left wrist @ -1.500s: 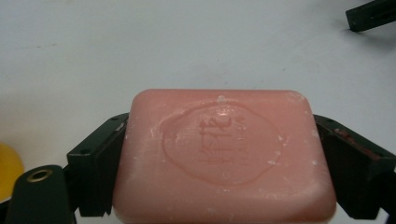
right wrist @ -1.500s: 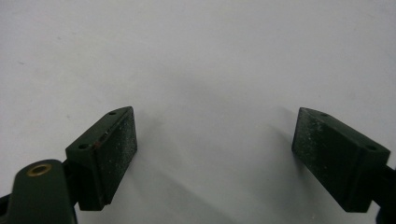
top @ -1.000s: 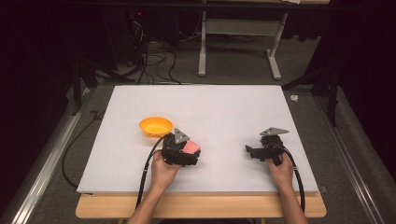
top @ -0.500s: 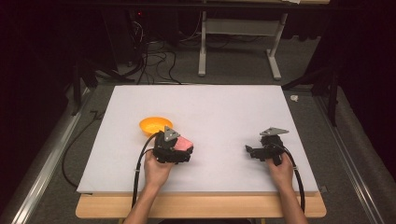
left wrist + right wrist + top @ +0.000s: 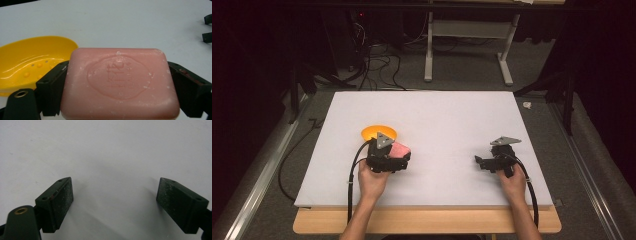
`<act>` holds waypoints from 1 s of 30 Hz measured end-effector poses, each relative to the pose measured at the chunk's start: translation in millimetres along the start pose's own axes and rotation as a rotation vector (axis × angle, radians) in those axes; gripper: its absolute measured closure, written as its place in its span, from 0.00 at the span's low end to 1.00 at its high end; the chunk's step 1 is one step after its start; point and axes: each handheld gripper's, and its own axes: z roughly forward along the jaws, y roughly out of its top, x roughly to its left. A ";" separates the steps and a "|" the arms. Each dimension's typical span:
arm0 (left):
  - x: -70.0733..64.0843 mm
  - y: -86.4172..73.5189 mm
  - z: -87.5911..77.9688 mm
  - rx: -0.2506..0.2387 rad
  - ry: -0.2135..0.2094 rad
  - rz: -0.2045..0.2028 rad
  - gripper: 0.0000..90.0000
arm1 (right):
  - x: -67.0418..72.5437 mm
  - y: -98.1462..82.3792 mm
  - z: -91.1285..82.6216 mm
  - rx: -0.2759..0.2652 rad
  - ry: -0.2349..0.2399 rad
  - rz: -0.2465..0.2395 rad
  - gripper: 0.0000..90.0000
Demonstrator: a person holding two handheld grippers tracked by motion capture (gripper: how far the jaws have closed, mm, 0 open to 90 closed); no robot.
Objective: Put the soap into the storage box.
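Pink soap (image 5: 120,83) sits clamped between the jaws of the left hand-held gripper (image 5: 398,156), pads pressed on its two short ends, long axis running straight across the jaws, stamped face up. Yellow soap dish (image 5: 32,62) lies just beyond and to the left of the bar in the left gripper view, nearly touching it; likely a short carry that way. Left hand is much the nearer; right hand-held gripper (image 5: 115,202) is well apart, jaws wide open over bare white bench (image 5: 452,120), holding nothing. High view places the dish (image 5: 373,132) directly behind the left gripper; the dish's raised bumps show in the left gripper view.
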 end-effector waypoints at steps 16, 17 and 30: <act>15.0 3.7 -9.8 -0.006 0.042 -0.021 0.15 | -0.1 0.0 0.0 0.000 0.001 0.000 0.16; 15.9 4.3 -10.3 -0.007 0.047 -0.020 0.15 | 0.0 0.0 0.0 0.000 0.001 0.000 0.16; 32.4 8.7 -11.2 -0.002 0.105 -0.055 0.15 | -0.1 0.0 0.0 0.000 0.000 0.000 0.16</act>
